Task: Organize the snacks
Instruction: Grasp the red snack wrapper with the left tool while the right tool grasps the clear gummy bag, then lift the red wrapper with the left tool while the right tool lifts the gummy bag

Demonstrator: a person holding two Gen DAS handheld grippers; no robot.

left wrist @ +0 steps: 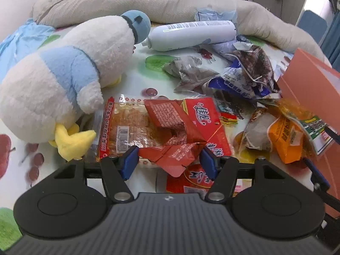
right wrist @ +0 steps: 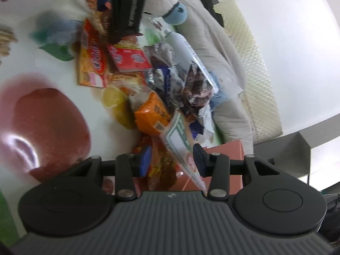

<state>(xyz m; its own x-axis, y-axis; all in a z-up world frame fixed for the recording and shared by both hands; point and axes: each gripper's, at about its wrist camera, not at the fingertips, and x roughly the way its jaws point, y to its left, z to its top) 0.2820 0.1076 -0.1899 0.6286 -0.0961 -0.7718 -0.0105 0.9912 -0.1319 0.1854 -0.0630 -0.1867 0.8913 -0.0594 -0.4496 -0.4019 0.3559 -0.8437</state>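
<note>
Left wrist view looks down over a bed covered in a fruit-print sheet [left wrist: 136,51], strewn with snack packets. The left gripper [left wrist: 170,161] has its two blue pads spread, one on each side of a crumpled red snack wrapper [left wrist: 174,155]. The left pad [left wrist: 128,161] touches the wrapper's edge and the right pad [left wrist: 207,162] sits against its other end, so the wrapper lies squarely between them; whether they press on it firmly I cannot tell. Beneath and beyond the wrapper lie a clear pack of golden crackers [left wrist: 125,127] and a flat red box with white lettering [left wrist: 204,114]. To the left rests a white and blue plush duck [left wrist: 63,72], its yellow foot just beside the crackers. Farther back lie a white spray bottle [left wrist: 191,34] on its side, torn dark wrappers [left wrist: 250,68], an orange packet [left wrist: 284,140] and, at the right edge, a salmon-pink box [left wrist: 312,91].

Right wrist view is rolled sideways and partly blurred. The right gripper [right wrist: 172,161] has its pads partly spread over the pink box [right wrist: 227,148]. A clear bag with a green and white label [right wrist: 180,140] slants between them, its edge against the right finger [right wrist: 200,159], while the left pad [right wrist: 145,160] stands apart from it. The pads do not visibly pinch it. The orange packet [right wrist: 152,114] lies just beyond.
</note>
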